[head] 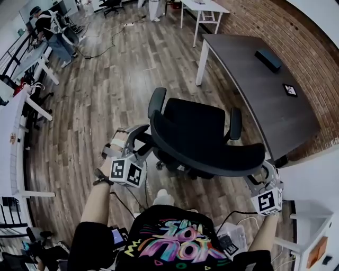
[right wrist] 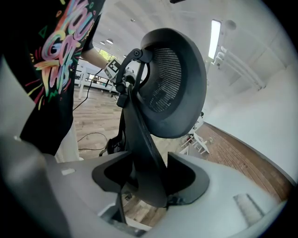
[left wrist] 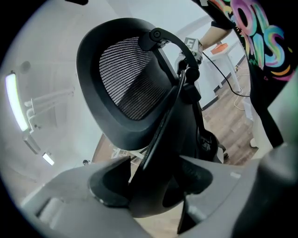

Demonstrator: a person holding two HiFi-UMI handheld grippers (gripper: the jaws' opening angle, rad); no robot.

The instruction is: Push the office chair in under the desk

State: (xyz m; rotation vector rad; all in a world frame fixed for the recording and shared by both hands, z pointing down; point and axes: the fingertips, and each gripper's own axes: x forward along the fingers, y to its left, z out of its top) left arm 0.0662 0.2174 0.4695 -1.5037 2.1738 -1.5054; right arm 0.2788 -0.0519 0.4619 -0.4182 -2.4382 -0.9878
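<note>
A black mesh-backed office chair (head: 193,124) stands on the wood floor with its seat turned toward the dark desk (head: 249,100) at the right. Its curved backrest (head: 212,156) is nearest me. My left gripper (head: 139,138) grips the backrest's left edge, and my right gripper (head: 263,172) its right end. In the left gripper view the backrest (left wrist: 125,83) rises ahead and its frame fills the gap between the left gripper's (left wrist: 153,186) jaws. In the right gripper view the backrest's (right wrist: 172,83) edge sits between the right gripper's (right wrist: 149,179) jaws, touching both pads.
On the desk lie a black box (head: 268,59) and a small dark device (head: 290,90). A brick wall (head: 312,58) runs behind it. White tables (head: 204,8) stand farther off, and a person (head: 50,32) at the far left. Cables (head: 106,50) trail on the floor.
</note>
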